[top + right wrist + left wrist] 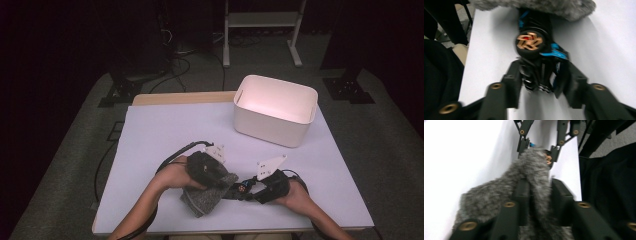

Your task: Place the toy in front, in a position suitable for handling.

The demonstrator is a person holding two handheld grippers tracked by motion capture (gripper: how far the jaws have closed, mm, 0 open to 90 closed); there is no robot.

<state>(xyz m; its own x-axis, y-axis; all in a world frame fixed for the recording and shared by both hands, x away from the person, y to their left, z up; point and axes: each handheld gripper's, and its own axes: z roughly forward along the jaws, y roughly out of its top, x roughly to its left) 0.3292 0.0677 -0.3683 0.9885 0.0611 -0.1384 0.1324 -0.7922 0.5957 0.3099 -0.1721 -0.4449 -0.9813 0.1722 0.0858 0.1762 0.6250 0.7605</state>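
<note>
- So the left gripper (537,192) is clamped on the grey cloth (499,195).
- The right gripper (540,80) squeezes a toy (536,50) just ahead of it.
- Neither is in the bin (300,132) yet, I think.

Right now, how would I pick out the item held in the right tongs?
On the white table, look near the front edge, well short of the white bin. The right tongs grip a black toy car beside the grey fuzzy cloth; its copper-spoked wheel and blue trim mark it out.
</note>
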